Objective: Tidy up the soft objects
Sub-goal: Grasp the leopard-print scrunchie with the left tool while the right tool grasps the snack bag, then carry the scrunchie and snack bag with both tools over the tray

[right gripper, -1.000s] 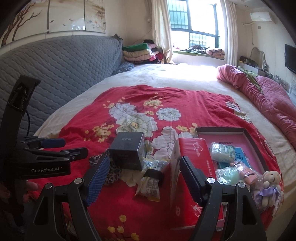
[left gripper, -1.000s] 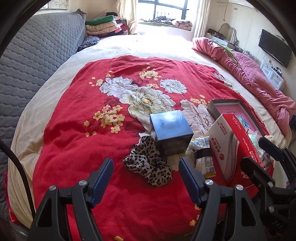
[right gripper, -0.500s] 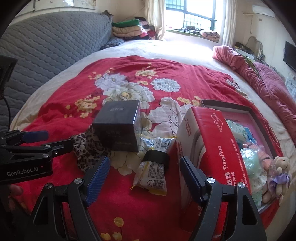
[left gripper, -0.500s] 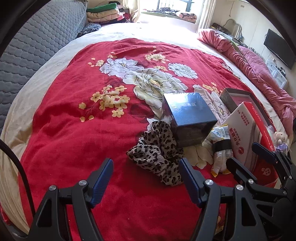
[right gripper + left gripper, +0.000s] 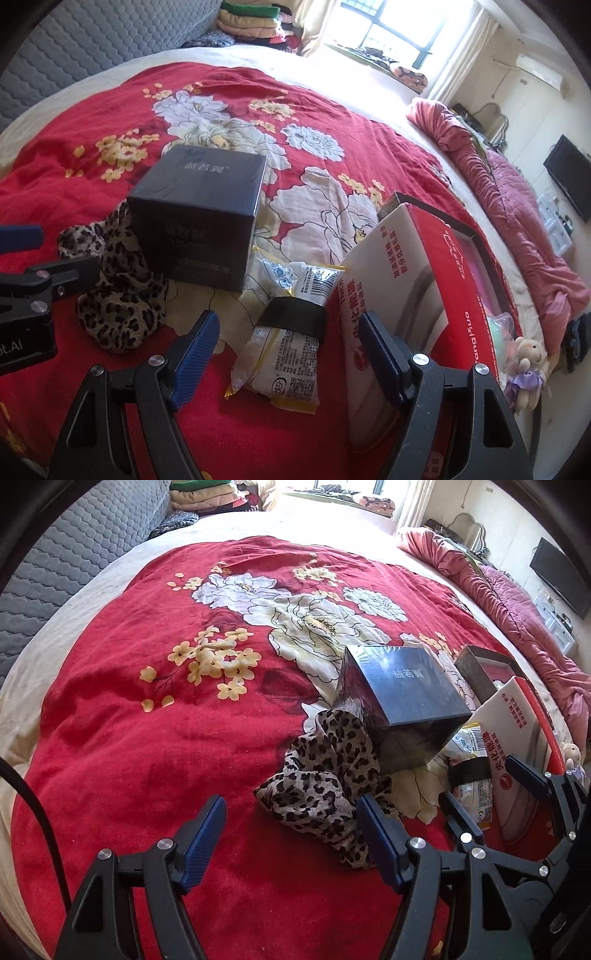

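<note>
A leopard-print cloth [image 5: 325, 786] lies crumpled on the red floral blanket [image 5: 147, 738], against a dark square box [image 5: 399, 701]. My left gripper [image 5: 291, 834] is open and empty, just short of the cloth. In the right wrist view the cloth [image 5: 114, 288] is at the left, beside the box [image 5: 199, 210]. My right gripper [image 5: 284, 350] is open and empty, over a white snack packet wrapped by a black band [image 5: 288, 332]. A small plush bear [image 5: 524, 365] lies at the right edge.
A red and white carton [image 5: 413, 280] stands on its side right of the packet, against an open tray [image 5: 476, 240] holding small packets. A pink quilt [image 5: 517, 192] is bunched along the bed's right side. Grey padded headboard [image 5: 74, 550] at left.
Both grippers have moved forward and down towards the bed. The cloth, box and packet now look larger and closer. Nothing on the bed has moved.
</note>
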A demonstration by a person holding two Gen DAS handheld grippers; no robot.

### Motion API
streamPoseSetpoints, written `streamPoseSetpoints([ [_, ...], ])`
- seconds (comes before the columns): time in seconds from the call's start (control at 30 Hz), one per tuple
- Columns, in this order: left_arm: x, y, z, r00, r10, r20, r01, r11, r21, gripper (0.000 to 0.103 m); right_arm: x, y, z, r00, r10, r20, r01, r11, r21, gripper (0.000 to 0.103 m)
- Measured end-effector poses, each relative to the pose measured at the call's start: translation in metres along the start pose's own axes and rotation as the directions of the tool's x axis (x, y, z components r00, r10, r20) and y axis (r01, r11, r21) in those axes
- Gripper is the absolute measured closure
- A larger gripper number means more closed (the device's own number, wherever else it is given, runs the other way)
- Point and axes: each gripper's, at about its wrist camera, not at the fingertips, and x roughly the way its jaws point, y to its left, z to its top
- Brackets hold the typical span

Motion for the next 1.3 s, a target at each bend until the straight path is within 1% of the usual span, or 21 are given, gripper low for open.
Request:
streamPoseSetpoints([
  [0.07, 0.003, 0.0, 0.001, 1.0, 0.003, -0.005, -0.003, 1.0, 0.003, 0.031, 0.006, 0.005, 0.001, 1.0, -0.014, -0.013, 0.014, 1.0, -0.021, 0.024],
  [0.13, 0.007, 0.001, 0.001, 1.0, 0.0, -0.008, 0.0, 1.0, 0.003, 0.031, 0.014, 0.009, 0.002, 0.999, -0.016, -0.032, 0.015, 1.0, -0.023, 0.028],
  [0.2, 0.011, 0.003, 0.002, 1.0, -0.002, -0.017, 0.002, 1.0, -0.005, 0.031, 0.03, 0.012, 0.003, 0.997, -0.021, -0.077, 0.019, 0.999, -0.028, 0.038],
  [0.27, 0.014, 0.005, 0.001, 1.0, -0.011, -0.018, 0.011, 1.0, -0.01, 0.031, 0.035, 0.013, 0.003, 0.997, -0.02, -0.073, 0.017, 0.999, -0.048, 0.04],
  [0.33, 0.017, 0.006, 0.001, 1.0, -0.02, -0.016, 0.02, 1.0, -0.011, 0.031, 0.038, 0.011, 0.004, 0.997, -0.002, -0.072, -0.001, 0.999, -0.051, 0.041],
  [0.4, 0.022, 0.007, 0.001, 1.0, -0.019, -0.018, 0.018, 1.0, -0.018, 0.031, 0.041, 0.01, 0.004, 0.998, 0.008, -0.058, -0.012, 0.997, -0.071, 0.045],
  [0.53, 0.026, 0.006, 0.001, 1.0, -0.014, 0.0, 0.014, 1.0, -0.022, 0.031, 0.041, 0.006, 0.004, 0.998, 0.054, -0.041, -0.058, 0.993, -0.106, 0.05],
  [0.57, 0.026, 0.006, 0.0, 1.0, -0.009, 0.007, 0.009, 1.0, -0.023, 0.038, 0.038, 0.003, 0.004, 0.997, 0.065, -0.035, -0.068, 0.992, -0.106, 0.054],
  [0.6, 0.027, 0.005, 0.0, 1.0, -0.01, 0.018, 0.01, 1.0, -0.021, 0.051, 0.036, 0.0, 0.003, 0.996, 0.084, -0.028, -0.086, 0.991, -0.102, 0.057],
  [0.63, 0.028, 0.005, 0.0, 1.0, -0.008, 0.022, 0.009, 1.0, -0.019, 0.059, 0.034, -0.004, 0.002, 0.995, 0.099, -0.026, -0.101, 0.991, -0.091, 0.06],
  [0.67, 0.029, 0.005, 0.0, 1.0, -0.008, 0.021, 0.008, 1.0, -0.019, 0.071, 0.03, -0.007, 0.002, 0.993, 0.112, -0.02, -0.114, 0.99, -0.086, 0.062],
  [0.7, 0.029, 0.004, 0.0, 1.0, -0.024, 0.02, 0.024, 1.0, -0.018, 0.086, 0.026, -0.009, 0.0, 0.99, 0.138, -0.006, -0.138, 0.987, -0.079, 0.062],
  [0.77, 0.03, 0.006, 0.0, 0.997, -0.075, 0.016, 0.075, 0.997, -0.036, 0.092, 0.019, -0.017, 0.0, 0.982, 0.19, 0.0, -0.19, 0.981, -0.034, 0.062],
  [0.87, 0.025, 0.012, 0.0, 0.993, -0.115, 0.031, 0.116, 0.991, -0.067, 0.093, 0.012, -0.03, 0.001, 0.961, 0.278, 0.017, -0.278, 0.959, 0.049, 0.063],
  [0.93, 0.016, 0.015, -0.001, 0.991, -0.124, 0.053, 0.128, 0.988, -0.085, 0.093, 0.007, -0.039, 0.003, 0.943, 0.331, 0.035, -0.333, 0.937, 0.106, 0.063],
  [1.0, 0.001, 0.015, -0.003, 0.99, -0.112, 0.088, 0.119, 0.989, -0.086, 0.093, -0.002, -0.046, 0.002, 0.923, 0.381, 0.059, -0.385, 0.911, 0.146, 0.064],
  [1.1, -0.027, 0.014, -0.005, 0.983, -0.108, 0.147, 0.122, 0.989, -0.089, 0.093, -0.019, -0.056, 0.001, 0.904, 0.412, 0.113, -0.426, 0.89, 0.162, 0.064],
  [1.2, -0.053, 0.007, -0.006, 0.975, -0.105, 0.195, 0.123, 0.989, -0.082, 0.093, -0.038, -0.061, 0.004, 0.898, 0.41, 0.16, -0.431, 0.892, 0.134, 0.064],
  [1.23, -0.061, 0.002, -0.005, 0.972, -0.111, 0.209, 0.128, 0.989, -0.072, 0.093, -0.044, -0.064, 0.005, 0.889, 0.421, 0.183, -0.447, 0.884, 0.137, 0.064],
  [1.3, -0.079, -0.01, -0.002, 0.965, -0.109, 0.24, 0.124, 0.991, -0.047, 0.093, -0.054, -0.072, 0.008, 0.877, 0.431, 0.213, -0.465, 0.874, 0.146, 0.064],
])
